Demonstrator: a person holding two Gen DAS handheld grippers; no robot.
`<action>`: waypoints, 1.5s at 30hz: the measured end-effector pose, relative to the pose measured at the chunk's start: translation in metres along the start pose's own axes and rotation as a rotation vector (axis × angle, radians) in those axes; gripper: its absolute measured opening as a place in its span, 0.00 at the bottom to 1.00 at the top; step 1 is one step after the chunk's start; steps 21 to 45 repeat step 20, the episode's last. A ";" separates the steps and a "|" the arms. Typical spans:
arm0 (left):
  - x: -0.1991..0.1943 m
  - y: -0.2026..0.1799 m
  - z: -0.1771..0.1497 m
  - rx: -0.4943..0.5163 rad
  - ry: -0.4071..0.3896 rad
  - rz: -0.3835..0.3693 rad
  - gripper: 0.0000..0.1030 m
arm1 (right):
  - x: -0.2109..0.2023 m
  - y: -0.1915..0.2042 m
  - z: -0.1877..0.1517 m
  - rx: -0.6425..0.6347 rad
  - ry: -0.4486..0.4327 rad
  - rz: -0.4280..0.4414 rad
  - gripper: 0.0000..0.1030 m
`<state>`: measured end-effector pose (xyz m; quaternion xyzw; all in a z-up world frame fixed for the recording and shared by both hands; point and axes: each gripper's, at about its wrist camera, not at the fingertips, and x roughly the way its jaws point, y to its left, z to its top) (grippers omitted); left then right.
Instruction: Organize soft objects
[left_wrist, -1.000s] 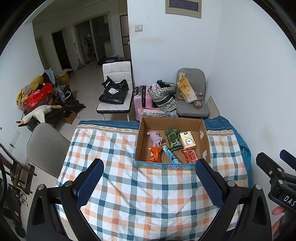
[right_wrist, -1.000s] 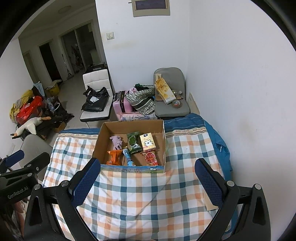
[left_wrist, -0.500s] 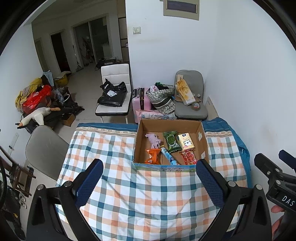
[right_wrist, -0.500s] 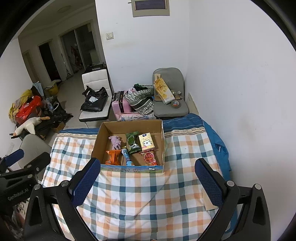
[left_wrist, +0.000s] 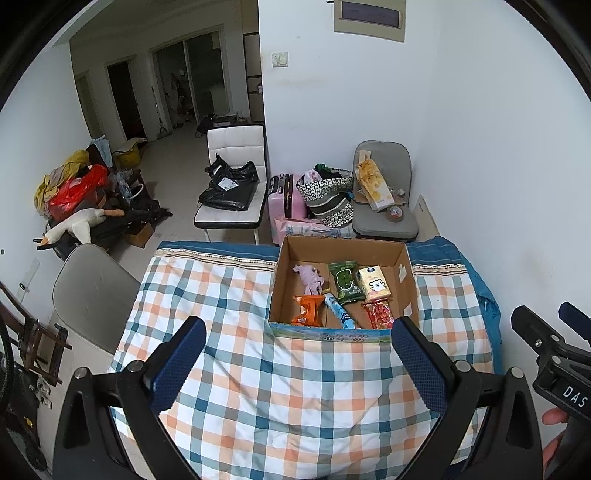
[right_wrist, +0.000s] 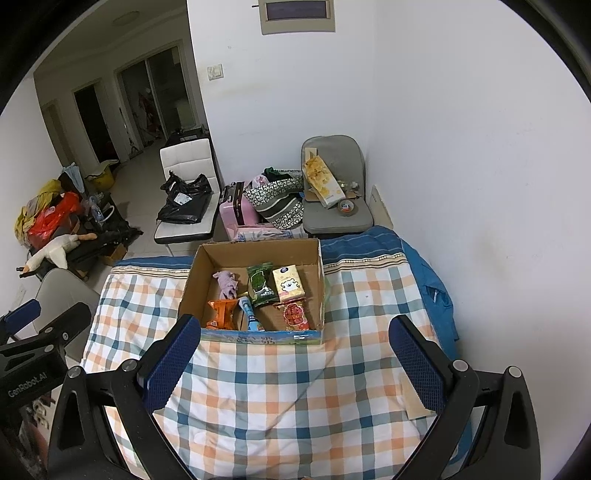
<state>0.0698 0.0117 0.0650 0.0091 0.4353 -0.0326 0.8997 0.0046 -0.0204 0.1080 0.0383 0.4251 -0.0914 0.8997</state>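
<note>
Left gripper (left_wrist: 297, 350): its jaws are wide apart and hold nothing. It hangs over the checked cloth (left_wrist: 229, 295) on the table.
Right gripper (right_wrist: 293, 349): its jaws are wide apart too, with nothing between them.
Box (right_wrist: 258, 334): a cardboard box sits on the cloth, ahead of both pairs of jaws and between them in each view.
Left part of box: a pale purple soft thing (right_wrist: 226, 283) lies far from the jaws. An orange packet (right_wrist: 221, 314) lies nearer to them.
Middle of box: a blue tube (right_wrist: 252, 315) and a green packet (right_wrist: 261, 284).
Right part of box: a yellow tissue pack (right_wrist: 289, 284) at the far side and a red packet (right_wrist: 295, 315) nearer the jaws.
How far along: six soft things lie in the box and none on the cloth near the jaws, so the job looks nearly done, or not yet started. The pictures cannot settle which.
Hard to see: the near wall of the box hides the ends of the orange packet and the tube. The words on the packets are too small to read. The table under the cloth is hidden.
</note>
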 end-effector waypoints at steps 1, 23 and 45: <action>0.001 -0.001 -0.001 0.001 0.001 0.001 1.00 | 0.000 0.000 0.000 0.001 -0.001 0.002 1.00; 0.004 -0.005 -0.001 0.016 -0.008 -0.001 1.00 | 0.000 0.000 0.000 -0.001 -0.002 0.003 1.00; 0.004 -0.005 -0.001 0.016 -0.008 -0.001 1.00 | 0.000 0.000 0.000 -0.001 -0.002 0.003 1.00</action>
